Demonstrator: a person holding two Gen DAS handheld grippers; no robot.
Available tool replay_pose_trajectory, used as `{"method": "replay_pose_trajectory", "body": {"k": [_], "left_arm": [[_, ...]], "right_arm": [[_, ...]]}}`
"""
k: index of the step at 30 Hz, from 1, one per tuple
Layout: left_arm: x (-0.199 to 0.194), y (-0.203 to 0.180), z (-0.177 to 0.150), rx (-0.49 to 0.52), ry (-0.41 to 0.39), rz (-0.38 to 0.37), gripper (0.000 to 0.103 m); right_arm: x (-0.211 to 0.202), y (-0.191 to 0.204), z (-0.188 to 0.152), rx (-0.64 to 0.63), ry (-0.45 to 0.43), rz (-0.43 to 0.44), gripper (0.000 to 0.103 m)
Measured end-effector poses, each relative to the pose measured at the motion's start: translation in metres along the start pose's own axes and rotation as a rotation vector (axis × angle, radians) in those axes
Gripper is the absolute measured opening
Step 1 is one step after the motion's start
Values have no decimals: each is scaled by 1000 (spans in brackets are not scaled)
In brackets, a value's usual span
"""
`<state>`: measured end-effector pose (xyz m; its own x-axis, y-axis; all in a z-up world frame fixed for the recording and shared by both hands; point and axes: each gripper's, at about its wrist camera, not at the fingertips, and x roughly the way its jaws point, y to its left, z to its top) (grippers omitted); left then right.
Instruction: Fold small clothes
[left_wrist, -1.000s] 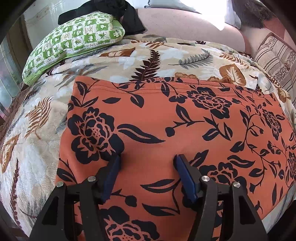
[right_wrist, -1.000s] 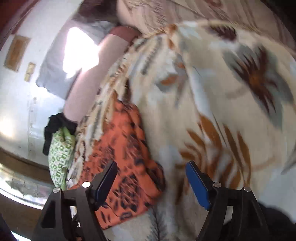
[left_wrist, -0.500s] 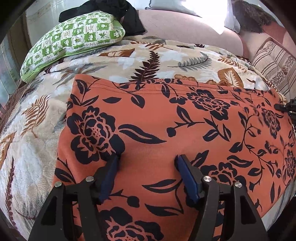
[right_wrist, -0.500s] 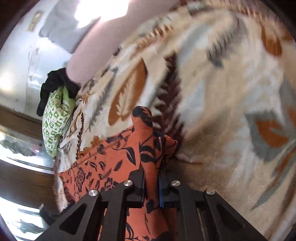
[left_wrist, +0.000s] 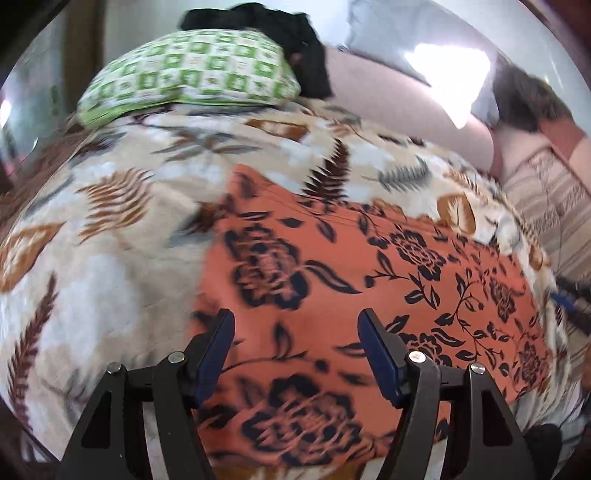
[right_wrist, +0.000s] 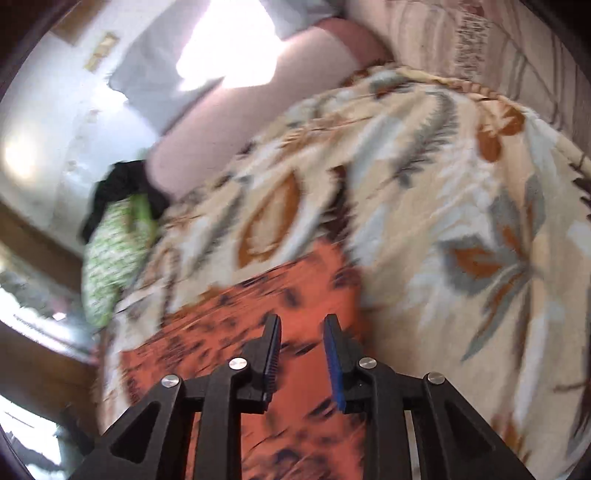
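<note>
An orange garment with black flowers (left_wrist: 332, 295) lies flat on a leaf-print blanket (left_wrist: 110, 229). My left gripper (left_wrist: 295, 332) is open and empty, hovering over the garment's near left part. In the right wrist view the garment (right_wrist: 229, 332) lies below my right gripper (right_wrist: 301, 332), whose jaws stand a narrow gap apart with nothing between them, above the garment's right edge. The right gripper also shows at the right edge of the left wrist view (left_wrist: 570, 299).
A green checked pillow (left_wrist: 192, 74) and a black cloth (left_wrist: 280, 29) lie at the far end of the bed. A pink bolster (left_wrist: 399, 107) and a striped cushion (left_wrist: 554, 206) lie at the far right. A wooden frame (right_wrist: 33, 254) runs along the left.
My right gripper has let go of the garment's edge and its jaws have parted slightly. My left gripper has shifted left, still open. Both views are blurred by motion.
</note>
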<state>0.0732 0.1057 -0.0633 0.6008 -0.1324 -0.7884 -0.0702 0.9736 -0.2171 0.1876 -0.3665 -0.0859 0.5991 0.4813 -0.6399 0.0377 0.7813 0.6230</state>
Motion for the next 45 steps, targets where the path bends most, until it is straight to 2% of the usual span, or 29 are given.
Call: {"method": "replay_pose_trajectory", "body": {"k": [1, 2, 4, 5, 6, 8, 10, 12, 14, 16, 21, 23, 24, 25, 28, 29, 31, 33, 37, 40, 41, 43, 45], "left_arm": [[-5, 10, -5, -36, 13, -15, 70], [-6, 21, -13, -74, 42, -40, 70], [4, 34, -27, -94, 101, -36, 67], [15, 41, -35, -100, 152, -4, 61], [24, 50, -40, -123, 178, 16, 47], [14, 58, -36, -175, 168, -13, 41], [1, 62, -26, -210, 147, -77, 40], [-9, 61, -12, -191, 102, -100, 41], [-6, 59, 7, -164, 99, -121, 41], [8, 58, 27, -150, 116, -163, 43], [73, 48, 81, -54, 161, -129, 44], [88, 51, 93, -42, 168, -100, 31], [99, 56, 101, -53, 167, -81, 21], [107, 65, 106, -78, 170, -64, 18], [130, 85, 116, -152, 187, -89, 18], [130, 85, 119, -146, 175, -87, 18], [124, 80, 122, -104, 144, -40, 18], [117, 80, 123, -110, 118, -13, 18], [76, 72, 118, -67, 29, 4, 18], [40, 55, 106, -10, -20, -40, 20], [25, 47, 96, 9, -33, -54, 23], [0, 29, 74, 47, -52, -63, 53], [-16, 14, 53, 77, -75, -54, 63]], "right_arm": [[2, 9, -12, -13, 29, 48, 64], [5, 14, -26, -27, 47, 80, 85], [22, 16, -49, -62, 81, 91, 86], [34, 10, -56, -49, 106, 71, 86], [46, -3, -63, -5, 131, 46, 86], [51, -21, -69, 93, 88, 95, 84], [46, -21, -67, 124, 81, 117, 84], [47, -20, -67, 107, 95, 118, 85], [49, -21, -68, 102, 90, 132, 85], [47, -23, -71, 105, 72, 146, 85], [34, -36, -72, 76, 66, 158, 85], [34, -38, -72, 80, 64, 173, 85], [34, -39, -72, 80, 63, 182, 85], [33, -41, -73, 80, 60, 190, 85], [33, -43, -74, 75, 60, 200, 85], [33, -43, -74, 70, 61, 201, 85], [33, -42, -74, 67, 62, 200, 85], [33, -43, -74, 67, 60, 201, 85], [32, -43, -74, 70, 54, 199, 85], [31, -43, -75, 70, 46, 200, 85], [30, -43, -75, 72, 44, 200, 85], [29, -42, -75, 79, 42, 198, 85], [21, -39, -74, 94, 33, 191, 85]]}}
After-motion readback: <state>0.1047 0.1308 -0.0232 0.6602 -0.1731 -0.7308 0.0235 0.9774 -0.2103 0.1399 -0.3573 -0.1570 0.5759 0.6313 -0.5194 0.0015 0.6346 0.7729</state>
